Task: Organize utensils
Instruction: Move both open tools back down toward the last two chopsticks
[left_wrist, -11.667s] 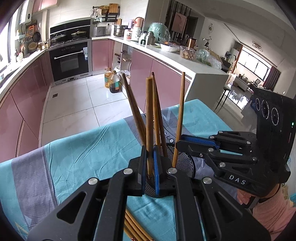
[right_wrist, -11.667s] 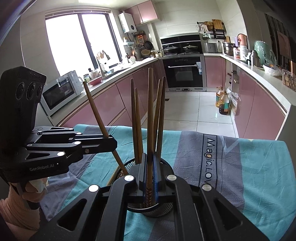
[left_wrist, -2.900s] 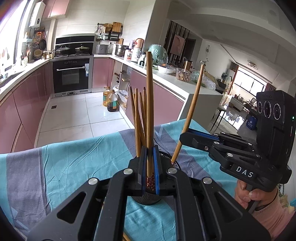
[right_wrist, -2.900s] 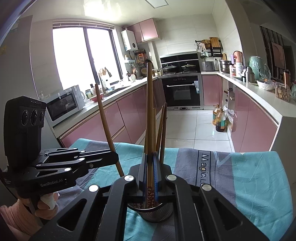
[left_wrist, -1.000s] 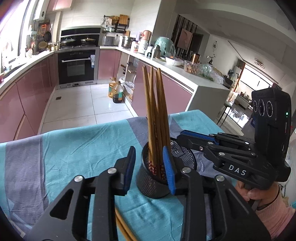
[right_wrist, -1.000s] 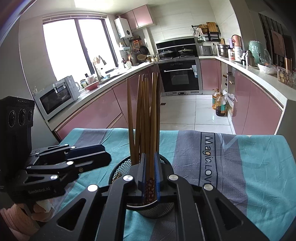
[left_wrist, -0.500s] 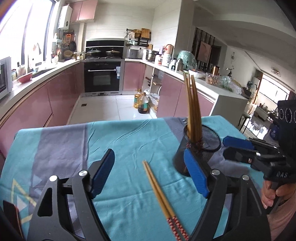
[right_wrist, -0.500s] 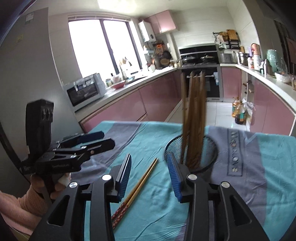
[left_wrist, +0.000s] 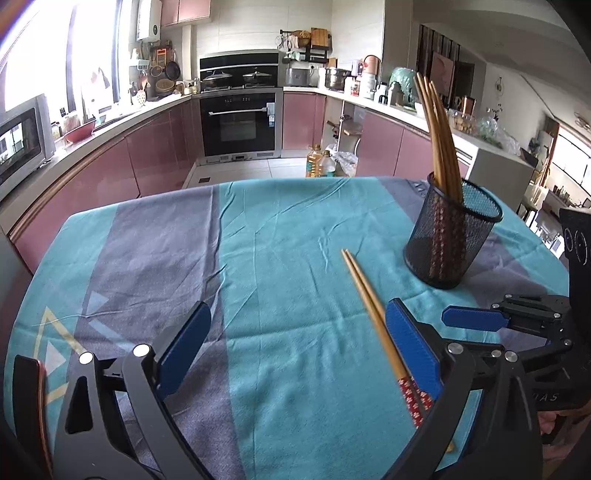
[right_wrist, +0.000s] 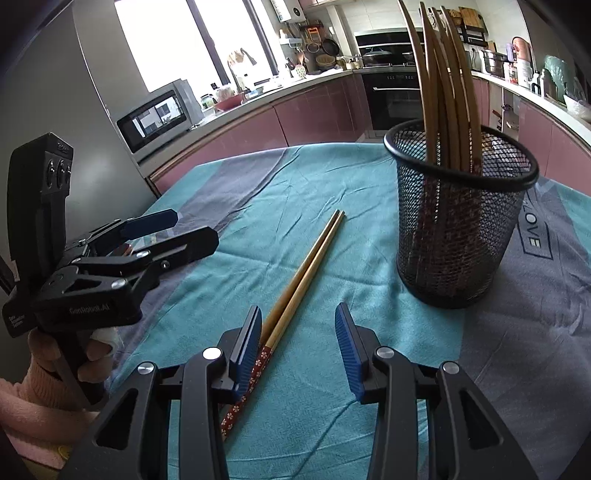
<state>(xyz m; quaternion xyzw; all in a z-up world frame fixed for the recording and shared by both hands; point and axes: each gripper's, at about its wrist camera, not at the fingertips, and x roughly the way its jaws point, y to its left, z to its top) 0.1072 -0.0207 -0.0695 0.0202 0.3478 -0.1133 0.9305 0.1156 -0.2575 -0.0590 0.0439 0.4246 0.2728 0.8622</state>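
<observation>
Two loose chopsticks (right_wrist: 303, 280): the last pair still on the table (left_wrist: 288, 229), lying side by side on the teal cloth (left_wrist: 258, 258) with their red patterned ends toward the camera, near the mesh holder but apart from it.
Mesh holder (right_wrist: 454, 229): stands upright on the table with the other chopsticks (right_wrist: 443, 85) leaning in it, tips up; that is where this pair probably belongs.
Left gripper (left_wrist: 295, 354): fingers have just been opening and now stand very wide with nothing between them; the pair lies by the right-hand finger, so it looks readied for a pickup.
Right gripper (right_wrist: 299, 343): fingers part-open, empty, angled down at the patterned ends, which lie just beside its left finger.
Step, as I judge: both hands descending toward one chopstick each.
</observation>
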